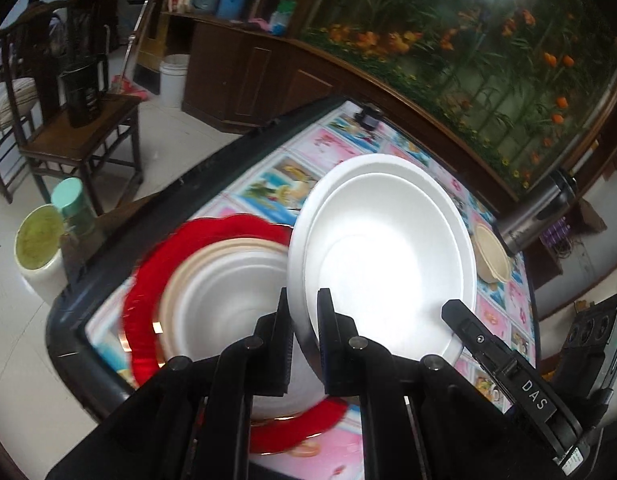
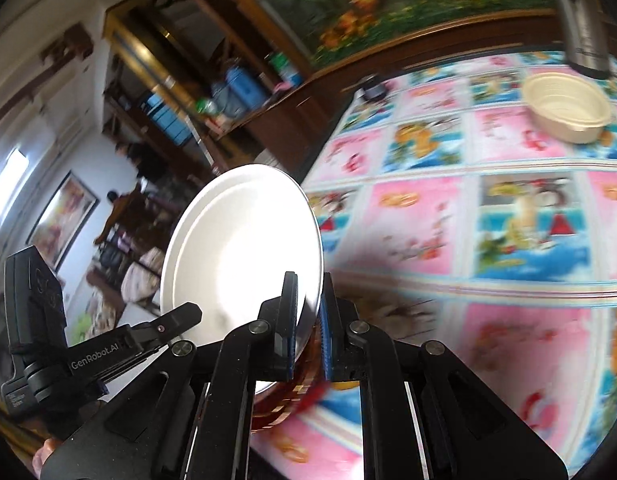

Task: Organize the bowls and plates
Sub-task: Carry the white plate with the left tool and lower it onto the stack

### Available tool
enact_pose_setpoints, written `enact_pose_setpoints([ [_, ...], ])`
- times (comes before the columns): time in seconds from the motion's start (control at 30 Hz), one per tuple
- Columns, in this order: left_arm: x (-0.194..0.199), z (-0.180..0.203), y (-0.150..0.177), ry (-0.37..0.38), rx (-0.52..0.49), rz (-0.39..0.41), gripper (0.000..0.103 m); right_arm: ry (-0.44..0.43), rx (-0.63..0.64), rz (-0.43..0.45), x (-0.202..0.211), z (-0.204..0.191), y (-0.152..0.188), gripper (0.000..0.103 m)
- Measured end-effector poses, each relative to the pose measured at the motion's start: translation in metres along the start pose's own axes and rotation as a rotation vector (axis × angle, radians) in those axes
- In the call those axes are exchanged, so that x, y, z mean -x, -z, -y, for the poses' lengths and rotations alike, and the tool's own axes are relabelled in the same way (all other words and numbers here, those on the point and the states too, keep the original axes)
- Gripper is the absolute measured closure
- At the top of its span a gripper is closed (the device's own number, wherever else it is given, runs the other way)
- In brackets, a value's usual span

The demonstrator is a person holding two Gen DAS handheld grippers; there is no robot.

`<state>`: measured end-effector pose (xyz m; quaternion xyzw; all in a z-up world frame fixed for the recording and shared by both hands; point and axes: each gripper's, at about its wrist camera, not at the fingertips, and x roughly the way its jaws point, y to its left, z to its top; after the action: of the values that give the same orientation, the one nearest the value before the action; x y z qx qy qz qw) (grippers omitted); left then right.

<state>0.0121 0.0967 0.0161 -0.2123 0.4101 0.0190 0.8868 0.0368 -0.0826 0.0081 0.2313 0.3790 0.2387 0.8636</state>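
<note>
White plate point(image 1: 388, 256) is pinched by its near rim in your left tongs point(image 1: 304, 344), and your right tongs point(image 2: 308, 320) clamp the same plate point(image 2: 244, 240) from the other side; both pairs are closed hard on the rim. You hold it off the desk point(image 1: 268, 188), tilted, right beside the stack on the left: a red plate point(image 1: 148, 288) with a beige-rimmed white bowl point(image 1: 224, 292) sitting in it. A beige bowl point(image 2: 564, 108) stands well apart, near a steel flask point(image 1: 536, 212) at the far edge.

I judge you are mid-carry, bringing the white plate to the stack. Next, level it and lower it where it belongs, likely over or beside the stack. Keep both tongs moving together, since the thin rim could twist or slip. Let go only once it rests flat.
</note>
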Motion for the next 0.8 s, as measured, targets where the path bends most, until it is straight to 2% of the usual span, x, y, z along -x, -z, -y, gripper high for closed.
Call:
enact_pose_setpoints([
  [0.27, -0.005, -0.041, 0.011, -0.058, 0.040, -0.057, 0.093, -0.019, 0.050, -0.093, -0.033, -0.026, 0.022, 0.094],
  [0.53, -0.015, -0.050, 0.016, -0.063, 0.061, -0.102, 0.092, -0.009, 0.049, -0.134, -0.048, -0.024, 0.032, 0.094],
  [0.8, -0.017, -0.052, 0.018, -0.083, 0.048, -0.096, 0.092, -0.007, 0.039, -0.159, -0.058, -0.021, 0.037, 0.094],
])
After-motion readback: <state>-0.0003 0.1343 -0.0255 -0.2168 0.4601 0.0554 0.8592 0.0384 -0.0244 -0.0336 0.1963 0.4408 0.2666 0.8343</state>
